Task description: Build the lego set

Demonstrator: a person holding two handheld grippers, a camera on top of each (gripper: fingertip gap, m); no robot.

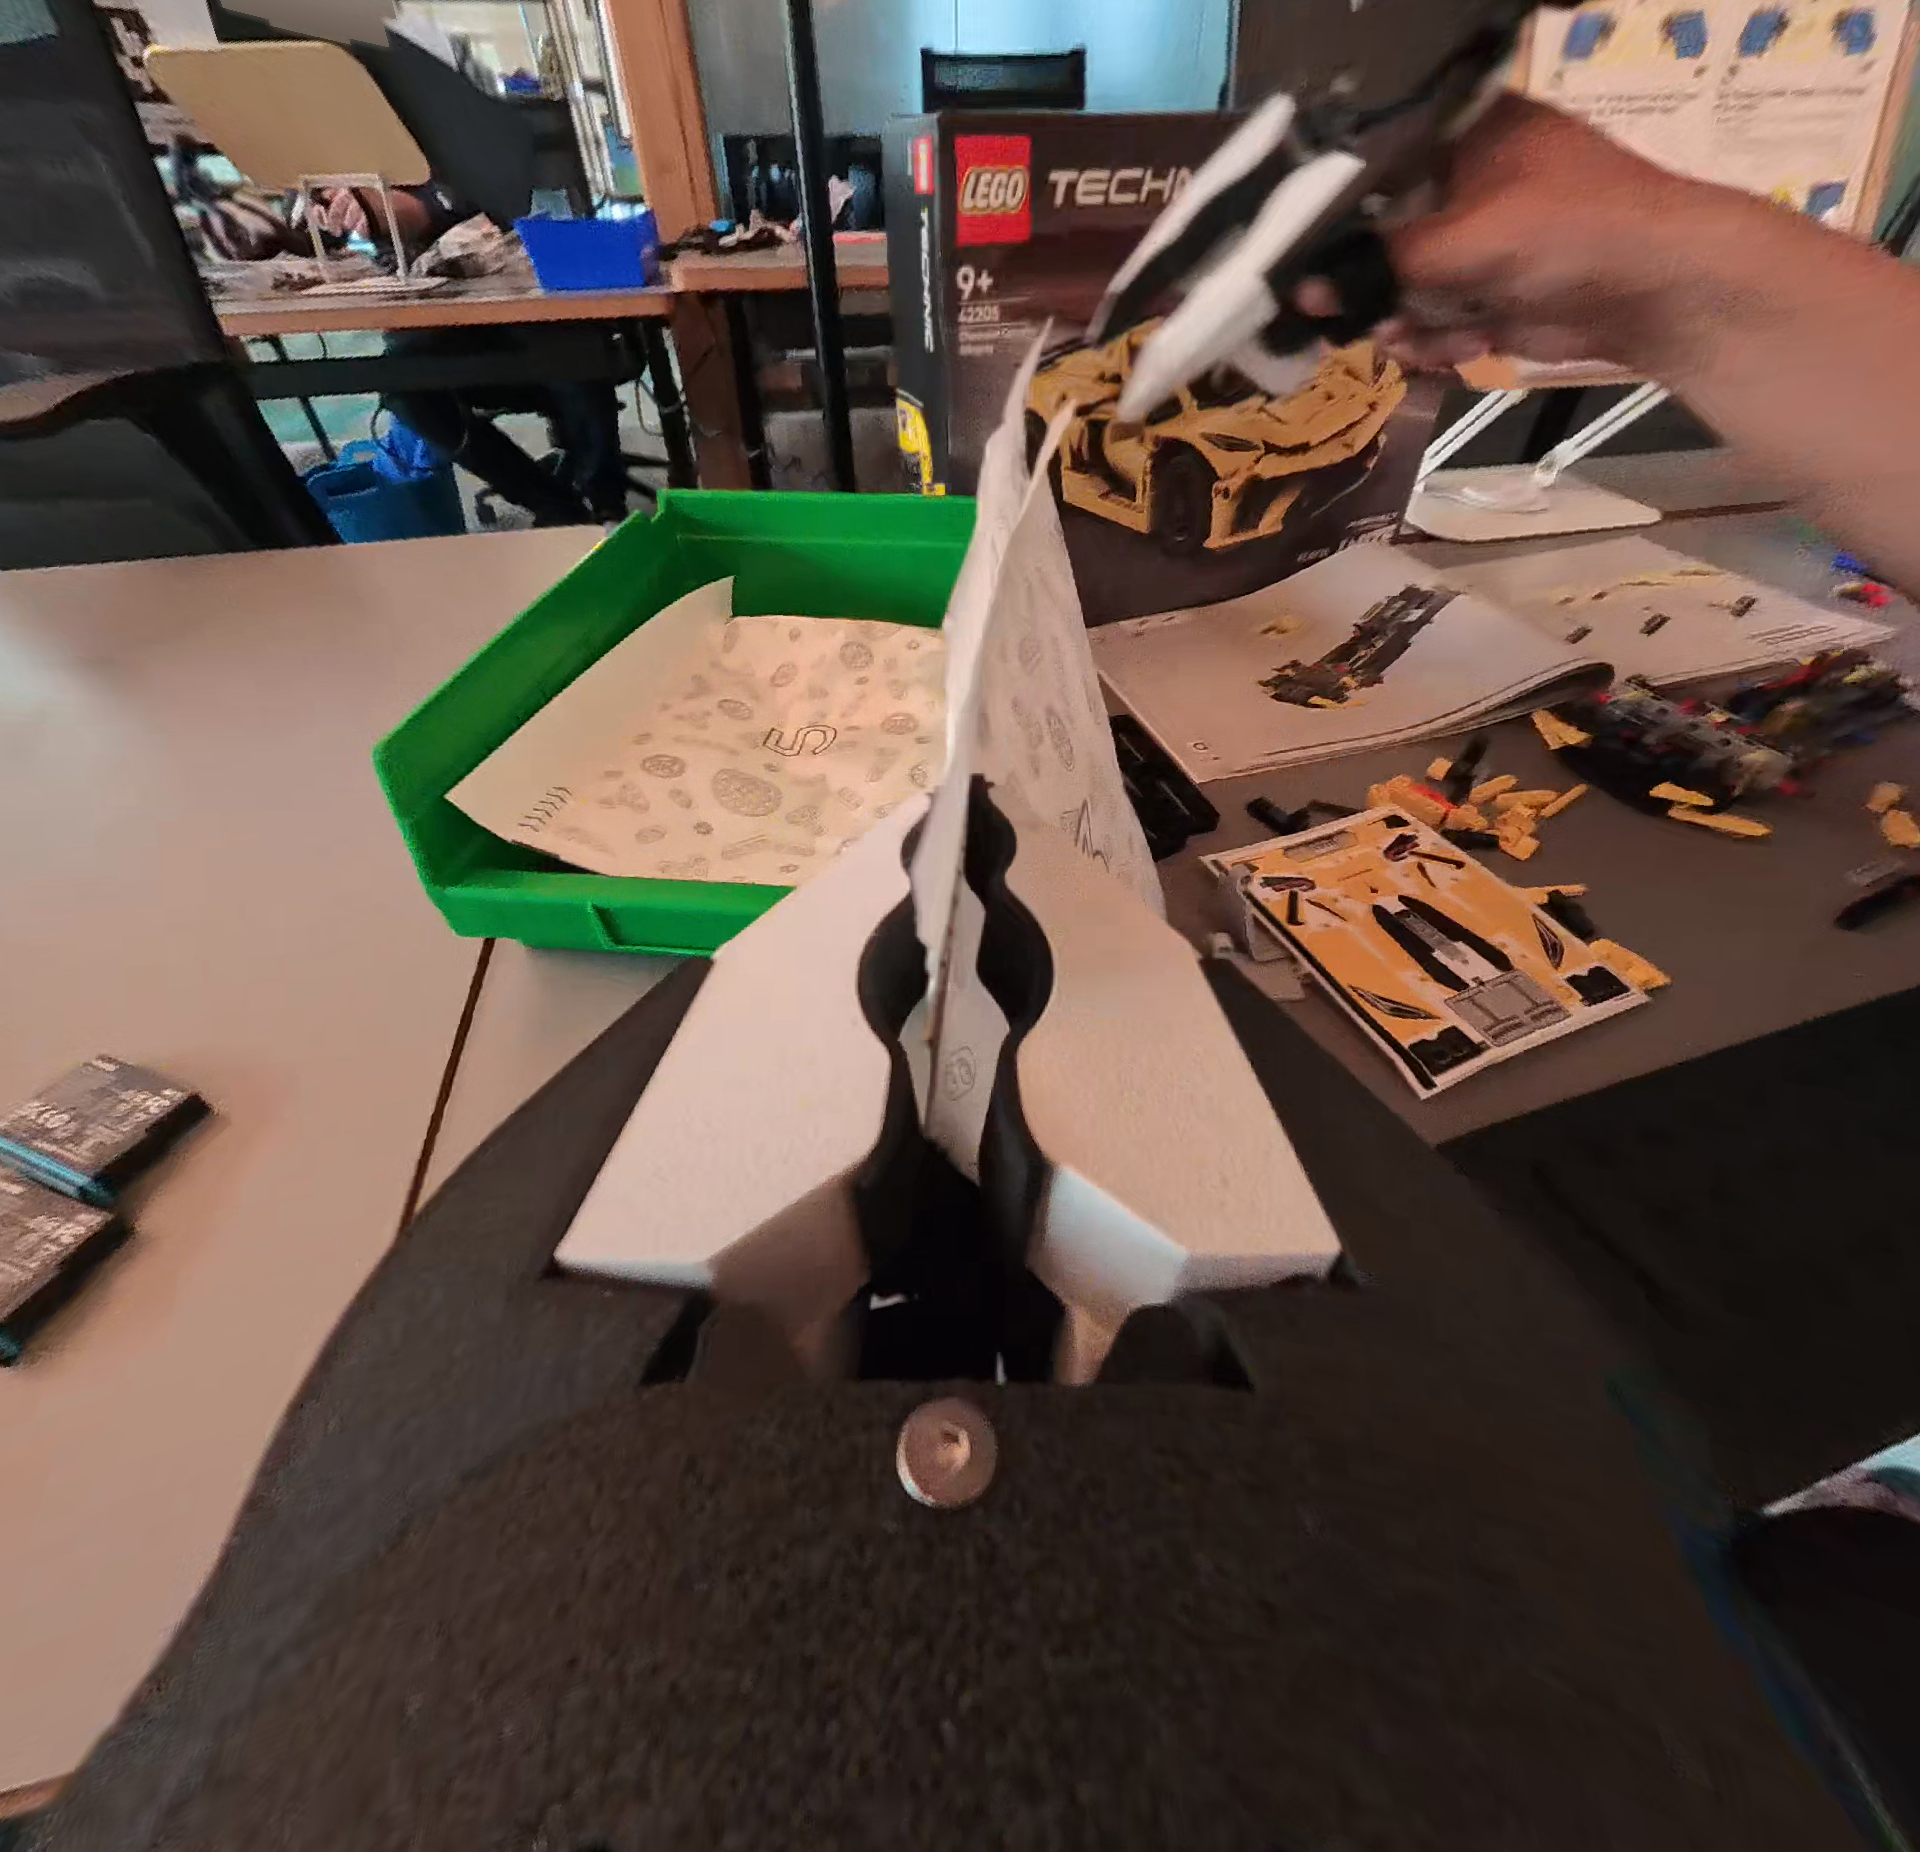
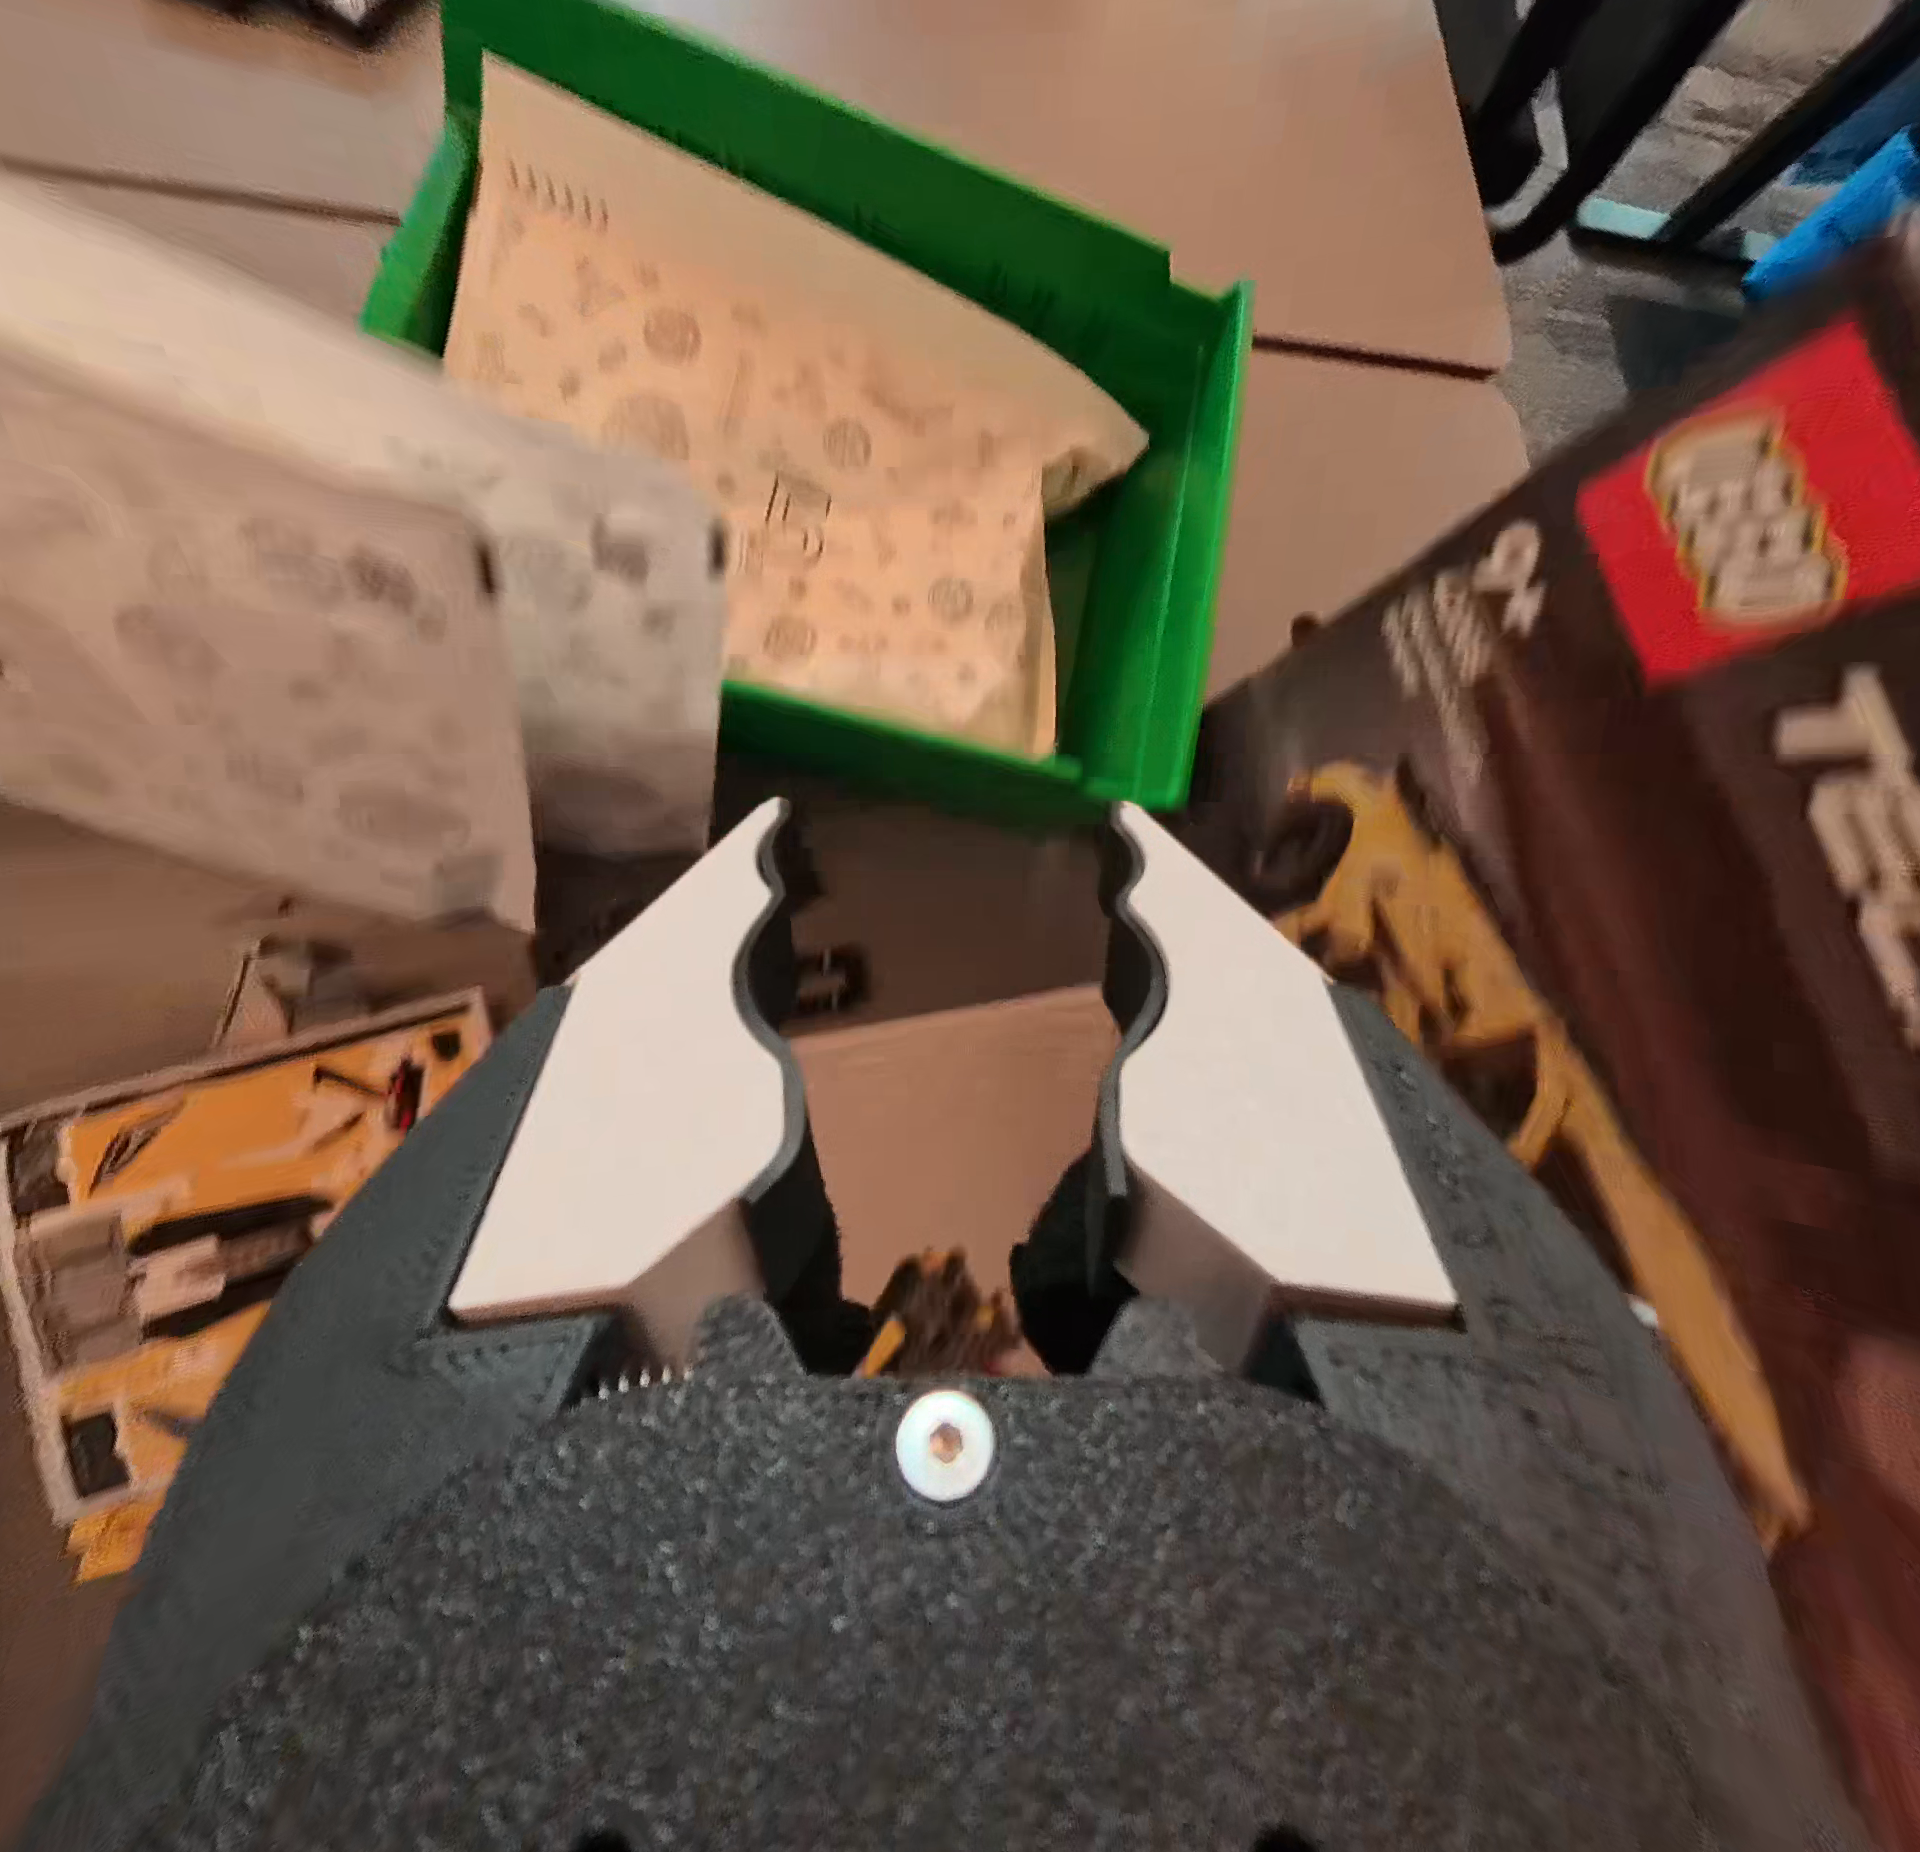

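My left gripper [image 1: 961,815] is shut on the lower edge of a white printed paper bag [image 1: 1023,659] and holds it upright, edge-on, above the table. The same bag shows blurred at the left of the right wrist view [image 2: 260,607]. My right gripper [image 2: 951,836] is open and empty. In the left wrist view it [image 1: 1122,368] hovers at the bag's top edge, held by a hand [image 1: 1610,264]. A second printed paper bag [image 1: 748,742] lies in a green bin [image 1: 540,914], which also shows in the right wrist view [image 2: 1164,555].
The dark set box [image 1: 1039,275] stands behind the bin. An open instruction booklet [image 1: 1351,680], a yellow sticker sheet [image 1: 1423,940], loose yellow parts [image 1: 1486,805] and a partly built model [image 1: 1683,742] lie on the dark table at right. Black packets [image 1: 94,1127] lie at the left.
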